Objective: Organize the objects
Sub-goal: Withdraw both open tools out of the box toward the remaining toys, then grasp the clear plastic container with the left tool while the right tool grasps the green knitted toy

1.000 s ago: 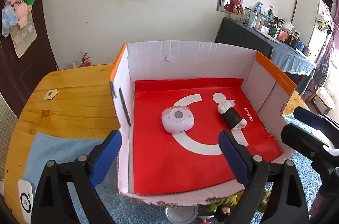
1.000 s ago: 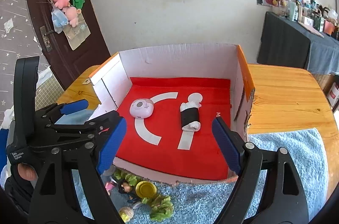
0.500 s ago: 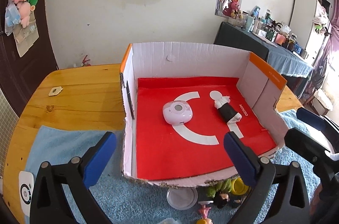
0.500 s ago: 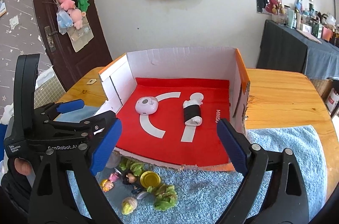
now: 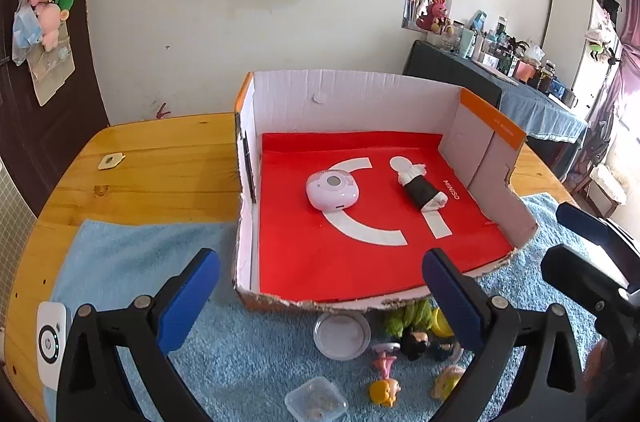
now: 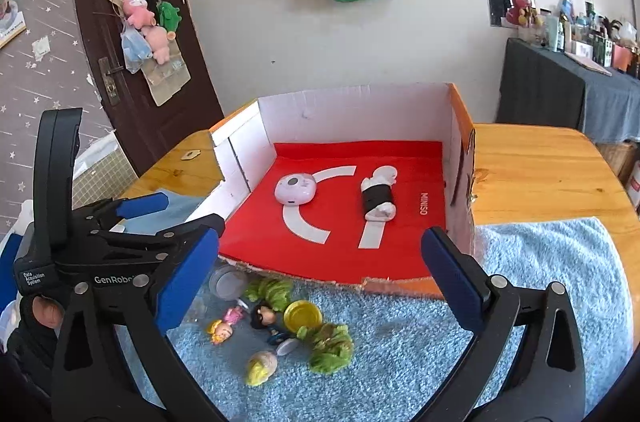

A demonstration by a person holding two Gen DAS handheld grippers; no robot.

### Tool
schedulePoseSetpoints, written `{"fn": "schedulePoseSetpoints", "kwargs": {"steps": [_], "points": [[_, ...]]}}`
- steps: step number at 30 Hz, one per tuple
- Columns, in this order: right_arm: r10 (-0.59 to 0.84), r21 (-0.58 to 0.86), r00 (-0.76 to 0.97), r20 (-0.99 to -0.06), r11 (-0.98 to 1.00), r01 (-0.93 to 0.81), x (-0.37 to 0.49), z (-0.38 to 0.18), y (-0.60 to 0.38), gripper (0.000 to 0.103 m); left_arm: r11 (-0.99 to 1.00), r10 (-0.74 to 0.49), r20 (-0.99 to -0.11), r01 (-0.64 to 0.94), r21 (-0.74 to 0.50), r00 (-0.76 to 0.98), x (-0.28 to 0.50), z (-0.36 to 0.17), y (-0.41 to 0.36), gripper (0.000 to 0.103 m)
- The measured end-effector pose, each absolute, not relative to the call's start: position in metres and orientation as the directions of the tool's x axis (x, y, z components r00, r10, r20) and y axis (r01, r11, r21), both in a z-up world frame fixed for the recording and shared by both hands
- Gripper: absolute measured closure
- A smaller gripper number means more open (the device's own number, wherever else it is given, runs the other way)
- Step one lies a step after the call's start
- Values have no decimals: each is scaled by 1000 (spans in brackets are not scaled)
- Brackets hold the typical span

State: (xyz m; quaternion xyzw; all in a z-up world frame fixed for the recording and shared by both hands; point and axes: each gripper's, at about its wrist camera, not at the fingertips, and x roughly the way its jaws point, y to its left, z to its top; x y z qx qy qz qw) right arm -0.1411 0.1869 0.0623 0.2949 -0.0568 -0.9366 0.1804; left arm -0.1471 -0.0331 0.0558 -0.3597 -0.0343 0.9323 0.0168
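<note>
Reading "MINISO" on the red liner (image 5: 451,191) inside the box (image 5: 360,90).

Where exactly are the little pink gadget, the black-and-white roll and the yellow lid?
pink gadget (image 5: 332,190), left wrist view, on its top face beside the round button.
black-and-white roll (image 6: 377,197), right wrist view, on its black middle band.
yellow lid (image 6: 303,315), right wrist view, on its centre, on the blue towel.

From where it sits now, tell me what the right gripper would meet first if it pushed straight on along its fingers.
Probably the torn front edge of the cardboard box, then its red floor. The right gripper is open and empty, aimed over the blue towel toward that edge. Depth is hard to judge, so it might strike towel first.
</note>
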Motion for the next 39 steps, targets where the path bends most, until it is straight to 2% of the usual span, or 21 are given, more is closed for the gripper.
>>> {"fn": "schedulePoseSetpoints", "kwargs": {"steps": [15, 20, 31, 39], "points": [[-318, 165, -776, -545, -948, 273, -117, 56, 183, 0, -997, 55, -677, -3, -78, -734, -123, 44, -36, 0], [-243, 111, -787, -567, -969, 220, -111, 51, 181, 0, -997, 60, -677, -7, -81, -734, -114, 40, -36, 0], [-263, 105, -754, -602, -962, 252, -105, 33, 175, 1, -996, 74, -692, -19, -87, -718, -101, 29, -35, 0], [-267, 106, -740, -617, -960, 259, -102, 28, 175, 10, -995, 79, -702, -16, -96, -708, -96, 22, -35, 0]]}}
